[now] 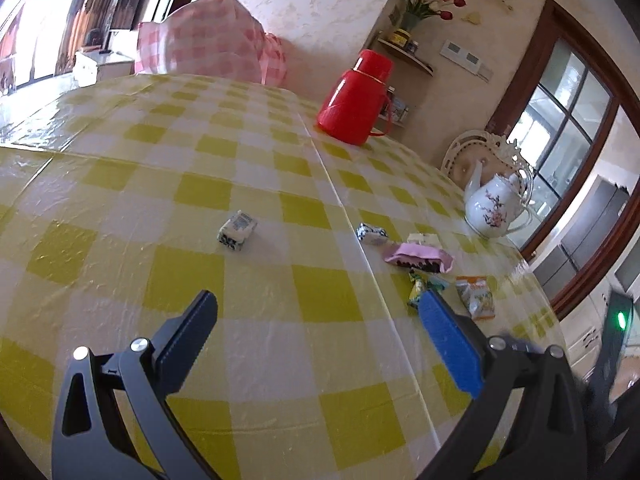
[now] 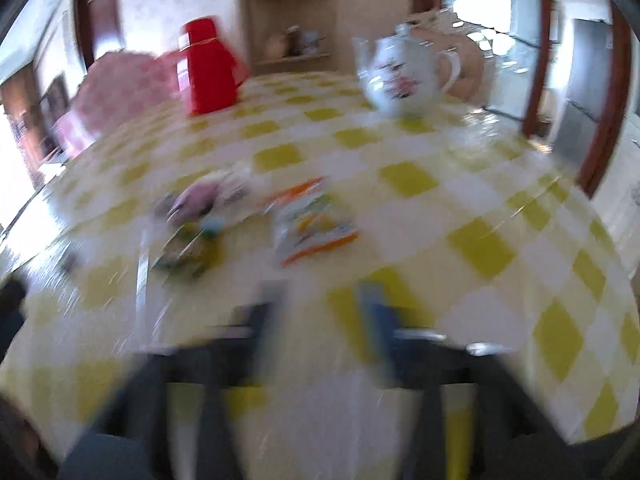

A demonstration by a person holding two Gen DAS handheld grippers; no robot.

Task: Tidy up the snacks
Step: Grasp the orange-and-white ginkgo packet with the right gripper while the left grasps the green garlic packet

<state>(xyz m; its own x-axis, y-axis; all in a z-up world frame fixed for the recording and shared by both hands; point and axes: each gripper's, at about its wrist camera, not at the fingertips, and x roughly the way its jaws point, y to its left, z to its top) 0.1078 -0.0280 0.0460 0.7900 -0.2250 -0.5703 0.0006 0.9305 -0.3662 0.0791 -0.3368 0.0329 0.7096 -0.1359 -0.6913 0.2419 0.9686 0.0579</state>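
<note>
Left claw [image 1: 318,308] wide and empty over checked counter [image 1: 280,360], right claw [image 2: 324,300] blurred, parted, empty, snacks [image 1: 418,256] clustered right, lone snack [image 1: 237,230] left, red flask [image 1: 356,98] and teapot [image 1: 496,210] far

The whole right wrist view is smeared by motion — the right gripper [image 2: 320,316] at six o'clock shows only as dark streaks, its fingers' edges lost. The snack packets [image 2: 256,220] near centre are blurred past reading. In the left wrist view, the left gripper's [image 1: 318,320] right finger [image 1: 450,344] hides part of a yellow-green packet [image 1: 417,290].
</note>
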